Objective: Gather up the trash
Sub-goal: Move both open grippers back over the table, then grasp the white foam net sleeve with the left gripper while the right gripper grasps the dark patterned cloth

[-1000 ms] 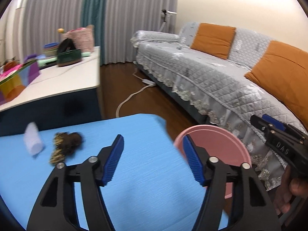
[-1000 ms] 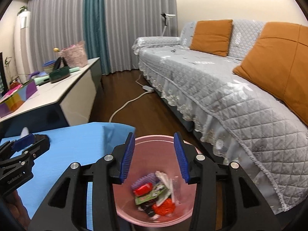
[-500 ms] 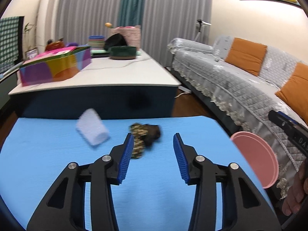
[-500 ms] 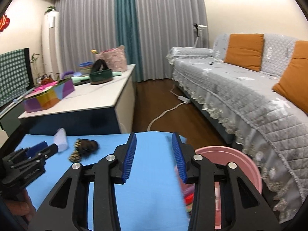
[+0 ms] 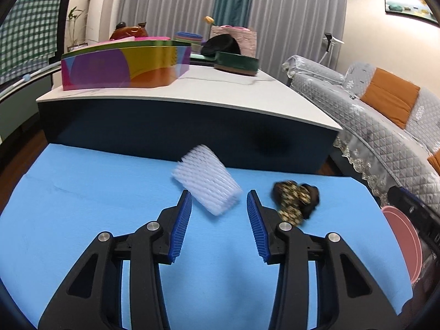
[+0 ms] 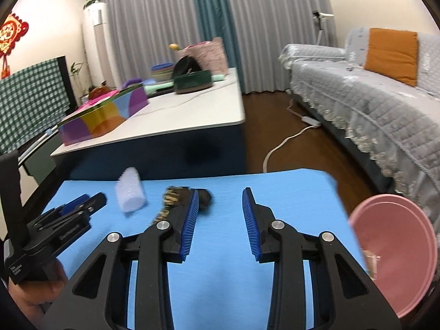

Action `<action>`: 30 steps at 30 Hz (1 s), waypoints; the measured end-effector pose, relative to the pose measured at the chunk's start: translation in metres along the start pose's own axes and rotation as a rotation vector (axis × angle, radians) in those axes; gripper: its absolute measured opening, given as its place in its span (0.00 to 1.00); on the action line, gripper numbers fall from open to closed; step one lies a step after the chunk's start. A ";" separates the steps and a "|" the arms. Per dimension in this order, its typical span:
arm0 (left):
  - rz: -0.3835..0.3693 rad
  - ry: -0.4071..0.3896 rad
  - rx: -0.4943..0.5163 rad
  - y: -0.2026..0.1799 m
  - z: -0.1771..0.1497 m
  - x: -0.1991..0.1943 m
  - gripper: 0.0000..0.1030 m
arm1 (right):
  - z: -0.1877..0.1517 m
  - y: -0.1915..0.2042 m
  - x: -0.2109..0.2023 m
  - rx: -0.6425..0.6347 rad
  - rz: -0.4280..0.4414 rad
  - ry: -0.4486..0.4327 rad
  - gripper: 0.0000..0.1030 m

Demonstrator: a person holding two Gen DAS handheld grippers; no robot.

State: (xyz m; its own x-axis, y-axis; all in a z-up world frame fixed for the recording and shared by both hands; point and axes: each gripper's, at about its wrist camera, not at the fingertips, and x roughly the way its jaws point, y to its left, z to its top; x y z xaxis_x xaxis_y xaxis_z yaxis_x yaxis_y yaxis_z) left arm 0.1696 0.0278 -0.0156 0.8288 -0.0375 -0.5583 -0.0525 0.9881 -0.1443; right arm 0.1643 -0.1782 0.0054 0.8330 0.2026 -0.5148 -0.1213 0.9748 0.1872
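A white foam net sleeve (image 5: pixel 208 183) lies on the blue mat (image 5: pixel 82 206), just beyond my open, empty left gripper (image 5: pixel 219 200). A dark brown and gold crumpled wrapper (image 5: pixel 295 199) lies to its right. In the right wrist view the sleeve (image 6: pixel 129 192) and the wrapper (image 6: pixel 176 196) lie left of my open, empty right gripper (image 6: pixel 219 196), whose left finger partly hides the wrapper. The left gripper (image 6: pixel 79 209) shows there at far left. The pink trash bin (image 6: pixel 393 250) stands off the mat's right edge; it also shows in the left wrist view (image 5: pixel 403 242).
A low white-topped table (image 5: pixel 192 93) stands behind the mat with a colourful box (image 5: pixel 123 66), a green bowl (image 5: pixel 236 63) and a pink bag. A grey sofa (image 6: pixel 371 96) with orange cushions runs along the right. A white cable (image 6: pixel 286 143) lies on the wood floor.
Both grippers swung left from the pink bin toward the mat. The sleeve and wrapper now sit close before the left gripper. The bin has shifted to the right edge of both views.
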 end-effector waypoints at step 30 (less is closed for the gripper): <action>-0.026 0.235 -0.096 0.019 0.012 0.086 0.33 | -0.006 0.042 0.110 0.001 0.024 0.238 0.27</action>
State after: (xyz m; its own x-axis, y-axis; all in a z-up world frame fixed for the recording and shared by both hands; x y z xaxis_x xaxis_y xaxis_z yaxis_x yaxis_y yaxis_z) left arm 0.2468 0.0452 -0.0567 0.6789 -0.1070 -0.7264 -0.0950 0.9682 -0.2314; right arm 0.2476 -0.1147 -0.0487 0.6791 0.2423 -0.6930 -0.1388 0.9693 0.2028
